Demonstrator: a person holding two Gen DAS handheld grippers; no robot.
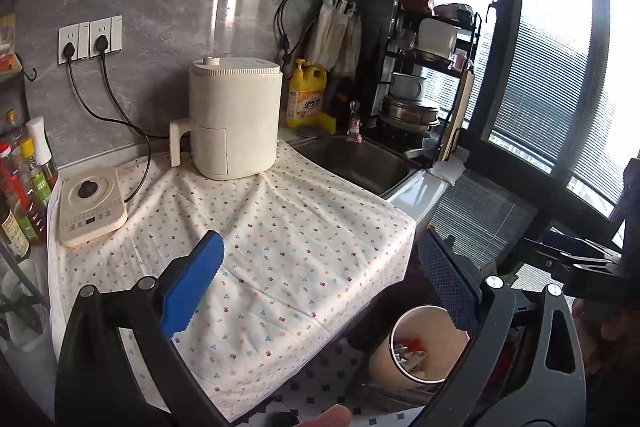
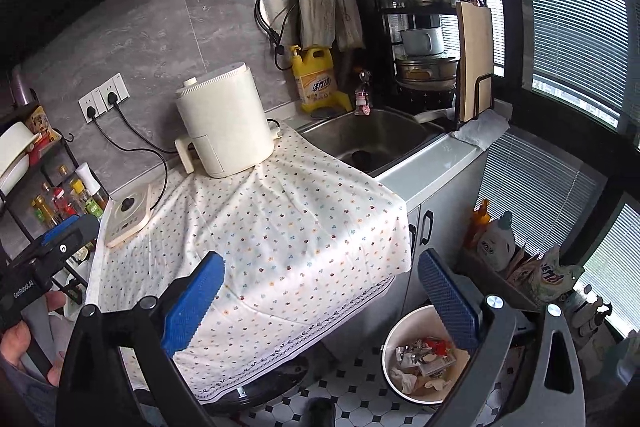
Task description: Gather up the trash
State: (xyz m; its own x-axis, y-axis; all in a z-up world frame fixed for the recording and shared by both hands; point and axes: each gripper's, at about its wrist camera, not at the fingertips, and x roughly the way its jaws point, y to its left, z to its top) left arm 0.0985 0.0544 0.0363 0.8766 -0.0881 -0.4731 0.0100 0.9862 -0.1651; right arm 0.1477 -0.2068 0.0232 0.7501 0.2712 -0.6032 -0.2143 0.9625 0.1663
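Counter draped in a dotted cloth filled the left wrist view, bare of litter. The left tool stood wide open above its front edge, empty, touching nothing. The trash bin sat on the floor below and to the right, scraps inside.

From the right wrist, the right tool was likewise spread fully, holding nothing. The bin, round and open-topped, lay down and to the right, just under the right finger; this hand looked the nearer.
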